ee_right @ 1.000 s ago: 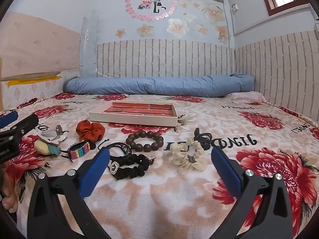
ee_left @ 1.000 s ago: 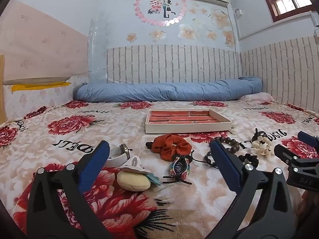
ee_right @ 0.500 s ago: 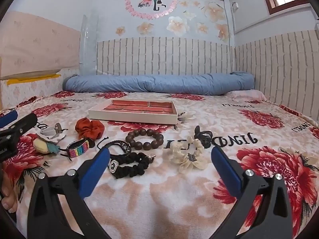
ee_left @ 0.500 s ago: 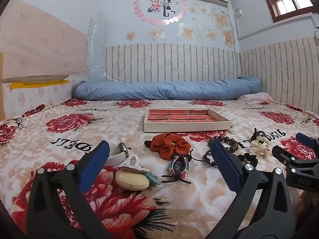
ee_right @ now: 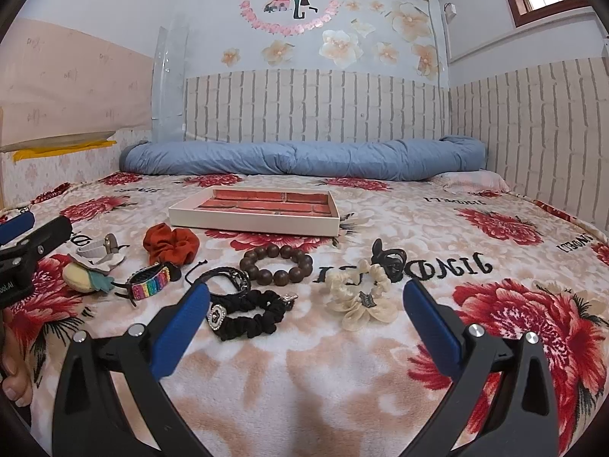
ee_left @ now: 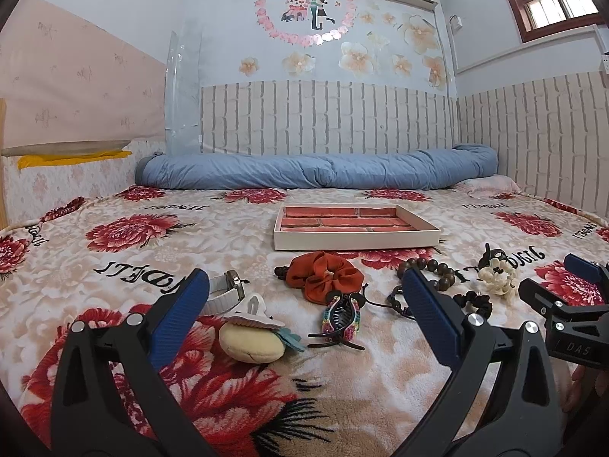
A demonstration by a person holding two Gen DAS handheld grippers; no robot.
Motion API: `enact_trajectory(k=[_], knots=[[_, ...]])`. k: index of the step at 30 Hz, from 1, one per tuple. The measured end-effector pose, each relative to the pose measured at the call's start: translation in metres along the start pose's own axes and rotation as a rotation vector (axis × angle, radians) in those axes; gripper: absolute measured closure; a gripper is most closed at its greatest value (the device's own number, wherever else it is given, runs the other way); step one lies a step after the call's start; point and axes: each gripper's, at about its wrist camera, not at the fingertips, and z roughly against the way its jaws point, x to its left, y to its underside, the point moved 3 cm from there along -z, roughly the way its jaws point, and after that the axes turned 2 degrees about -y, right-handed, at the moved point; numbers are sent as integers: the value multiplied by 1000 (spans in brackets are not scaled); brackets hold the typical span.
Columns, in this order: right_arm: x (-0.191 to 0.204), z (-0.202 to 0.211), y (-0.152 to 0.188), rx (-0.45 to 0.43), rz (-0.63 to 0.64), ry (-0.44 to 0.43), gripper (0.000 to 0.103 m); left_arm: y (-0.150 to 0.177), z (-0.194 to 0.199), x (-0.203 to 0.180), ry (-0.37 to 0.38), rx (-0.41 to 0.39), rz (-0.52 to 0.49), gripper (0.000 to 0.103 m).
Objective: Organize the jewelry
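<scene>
Hand-held gripper (ee_right: 304,304) behind black scrunchie (ee_right: 251,314)

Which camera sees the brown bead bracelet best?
The right wrist view: the brown bead bracelet lies whole and unblocked on the blanket. In the left wrist view, a blue finger of the left gripper hides part of it.

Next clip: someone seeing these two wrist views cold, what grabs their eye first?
Probably the scatter of accessories on the floral blanket: an orange scrunchie, a brown bead bracelet, a black scrunchie and a cream scrunchie. Behind them lies a shallow tray with a red lining, nothing in it. Both grippers, left gripper and right gripper, are open and hold nothing.
</scene>
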Motion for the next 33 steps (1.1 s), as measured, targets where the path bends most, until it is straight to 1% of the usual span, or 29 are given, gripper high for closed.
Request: enact_trajectory(k=[33], knots=[[0,-1,1,6,-2,1,4,0,-2,1,1,5,4,5]])
